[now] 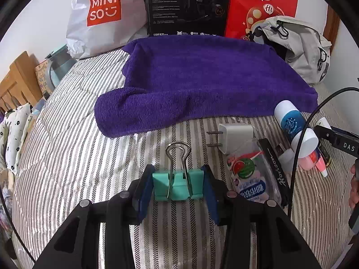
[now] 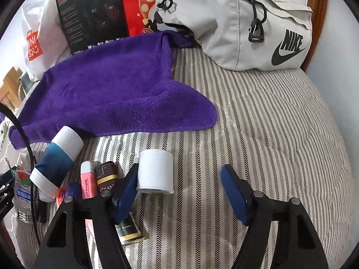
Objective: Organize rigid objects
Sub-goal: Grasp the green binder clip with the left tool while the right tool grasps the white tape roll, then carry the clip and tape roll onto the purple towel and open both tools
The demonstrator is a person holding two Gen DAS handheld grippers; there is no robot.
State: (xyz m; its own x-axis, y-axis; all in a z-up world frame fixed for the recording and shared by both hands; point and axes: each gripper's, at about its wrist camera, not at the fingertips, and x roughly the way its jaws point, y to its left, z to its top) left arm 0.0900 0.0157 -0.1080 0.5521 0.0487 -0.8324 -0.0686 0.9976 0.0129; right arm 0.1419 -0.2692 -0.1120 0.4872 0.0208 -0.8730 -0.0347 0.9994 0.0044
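I see the teal binder clip (image 1: 178, 185) pinched between my left gripper (image 1: 178, 187) jaws, blue pads pressing its flat folded-metal sides, its wire handles standing up above the striped bed cover (image 1: 67, 148). My right gripper (image 2: 179, 187) has its jaws spread wide and empty; a short white cylinder (image 2: 156, 174) sits on the bed between them, hard against the left pad and apart from the right. To the left of that cylinder lie smooth tubes and a glossy brown bottle (image 2: 107, 176). A fuzzy purple towel (image 1: 202, 78) lies beyond them.
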